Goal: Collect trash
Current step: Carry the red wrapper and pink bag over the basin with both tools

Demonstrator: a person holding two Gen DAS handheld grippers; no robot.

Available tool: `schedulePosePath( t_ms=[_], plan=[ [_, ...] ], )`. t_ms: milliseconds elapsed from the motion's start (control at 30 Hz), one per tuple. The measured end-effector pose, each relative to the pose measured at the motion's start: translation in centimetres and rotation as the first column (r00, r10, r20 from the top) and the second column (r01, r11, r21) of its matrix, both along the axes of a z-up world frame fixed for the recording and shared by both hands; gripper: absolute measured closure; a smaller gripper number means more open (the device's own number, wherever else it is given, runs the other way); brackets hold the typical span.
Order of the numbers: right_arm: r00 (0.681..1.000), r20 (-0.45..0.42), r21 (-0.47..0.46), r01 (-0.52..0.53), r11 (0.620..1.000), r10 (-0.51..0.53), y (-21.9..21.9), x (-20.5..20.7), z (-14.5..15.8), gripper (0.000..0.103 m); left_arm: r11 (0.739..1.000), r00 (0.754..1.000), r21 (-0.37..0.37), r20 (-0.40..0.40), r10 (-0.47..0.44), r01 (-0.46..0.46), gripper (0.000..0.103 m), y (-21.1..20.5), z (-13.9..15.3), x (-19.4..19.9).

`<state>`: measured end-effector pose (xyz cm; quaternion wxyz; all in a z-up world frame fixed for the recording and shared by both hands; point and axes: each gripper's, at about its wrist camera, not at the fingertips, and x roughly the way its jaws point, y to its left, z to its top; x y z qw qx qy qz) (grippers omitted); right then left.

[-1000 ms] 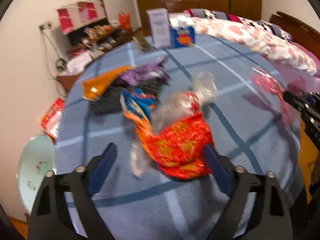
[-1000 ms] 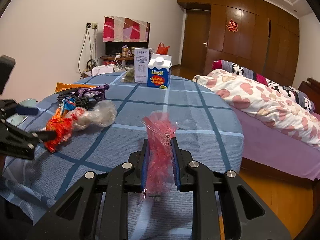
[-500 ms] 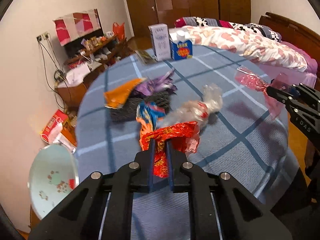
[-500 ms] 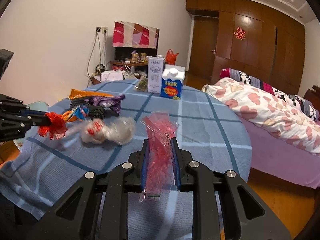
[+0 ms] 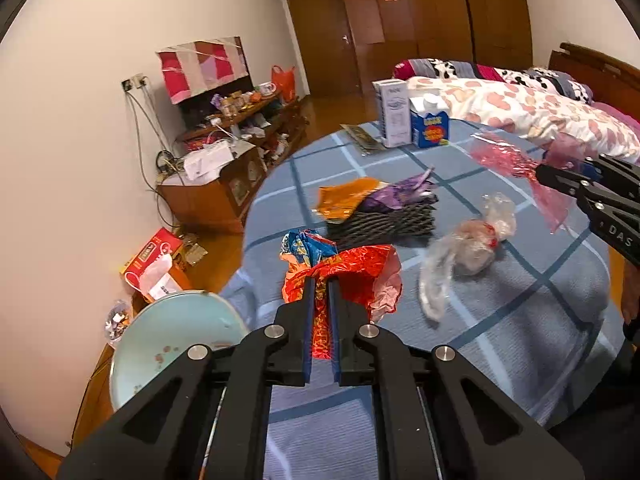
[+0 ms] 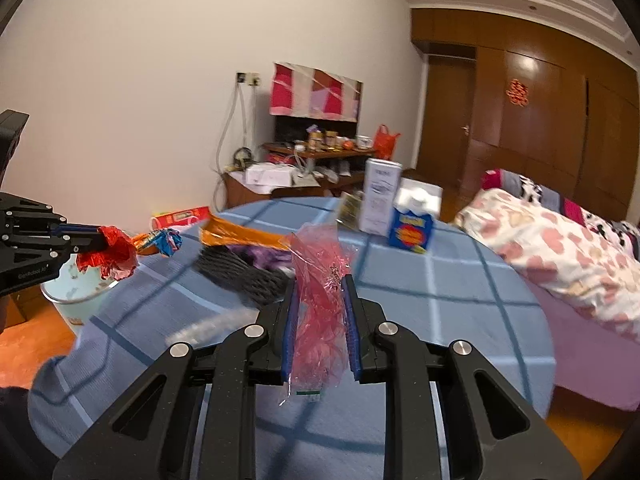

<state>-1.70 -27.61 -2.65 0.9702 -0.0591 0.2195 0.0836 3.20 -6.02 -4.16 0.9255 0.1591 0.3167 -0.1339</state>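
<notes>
My left gripper (image 5: 321, 280) is shut on a crumpled red and orange foil wrapper (image 5: 360, 268) and holds it above the table's left edge; it also shows in the right wrist view (image 6: 108, 256). My right gripper (image 6: 319, 280) is shut on a pink plastic bag (image 6: 320, 280), seen in the left wrist view (image 5: 508, 160) at the right. A clear plastic bag (image 5: 464, 256) lies on the blue checked tablecloth (image 5: 520, 320). An orange wrapper (image 5: 344, 200) and a purple wrapper (image 5: 400, 192) lie on a black mesh piece (image 5: 384, 220).
A pale green bin (image 5: 172, 340) stands on the floor below the table's left edge. A white carton (image 5: 394, 112) and a blue milk carton (image 5: 430, 126) stand at the table's far side. A bed (image 5: 540, 108) is at the right. A cluttered cabinet (image 5: 224, 168) is by the wall.
My left gripper closed on the red foil wrapper, lifted it off the table and pulled it left toward the bin. The clear bag stayed on the table. The right gripper swung left with the pink bag.
</notes>
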Motion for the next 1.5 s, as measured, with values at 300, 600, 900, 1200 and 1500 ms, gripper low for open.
schedulePosePath(
  t_ms=[300, 600, 900, 1200, 1500],
  plan=[
    [0.995, 0.019, 0.001, -0.102, 0.995, 0.102, 4.9, 2.4, 0.7, 0.081, 0.997, 0.997, 0.012, 0.016, 0.081, -0.081, 0.097, 4.0, -0.3, 0.0],
    [0.982, 0.014, -0.011, -0.186, 0.982, 0.186, 9.2, 4.6, 0.5, 0.081, 0.982, 0.982, 0.010, 0.012, 0.189, -0.189, 0.097, 8.2, -0.9, 0.4],
    [0.966, -0.018, -0.025, -0.257, 0.966, 0.257, 13.0, 6.4, 0.3, 0.081, 0.959, 0.959, 0.007, 0.006, 0.282, -0.282, 0.097, 12.3, -1.4, 0.6],
    [0.946, -0.059, -0.047, -0.320, 0.946, 0.317, 16.7, 8.0, -0.4, 0.081, 0.935, 0.935, -0.004, 0.005, 0.355, -0.355, 0.097, 15.5, -1.6, 1.0],
    [0.929, -0.092, -0.051, -0.363, 0.930, 0.358, 19.5, 9.2, -0.6, 0.081, 0.922, 0.922, 0.004, 0.010, 0.388, -0.388, 0.097, 17.1, -2.1, 1.1]
  ],
)
